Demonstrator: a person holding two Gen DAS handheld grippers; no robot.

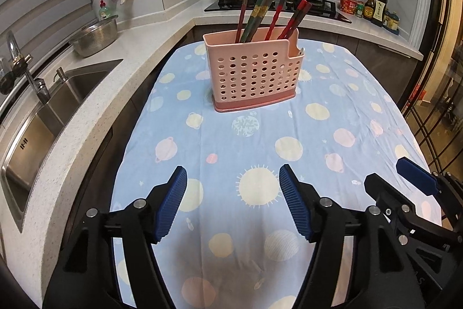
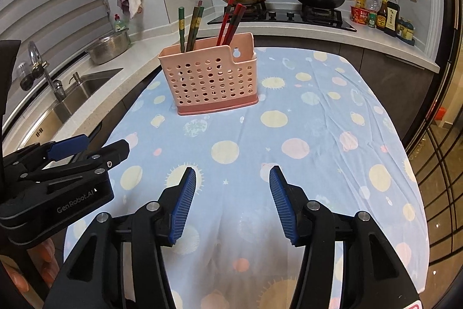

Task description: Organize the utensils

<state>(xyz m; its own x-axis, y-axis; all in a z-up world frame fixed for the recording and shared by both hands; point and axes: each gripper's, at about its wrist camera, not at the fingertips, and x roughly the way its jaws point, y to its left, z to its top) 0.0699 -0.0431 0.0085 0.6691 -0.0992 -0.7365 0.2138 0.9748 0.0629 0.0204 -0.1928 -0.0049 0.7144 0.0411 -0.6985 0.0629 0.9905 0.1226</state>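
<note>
The pink holder (image 1: 252, 75) stands upright on the blue tablecloth (image 1: 318, 141), with chopsticks (image 1: 270, 12) inside; their lower ends are hidden behind its wall. The left gripper (image 1: 233, 200) and right gripper (image 2: 233, 203) are both wide apart, holding nothing, near each other.
</note>
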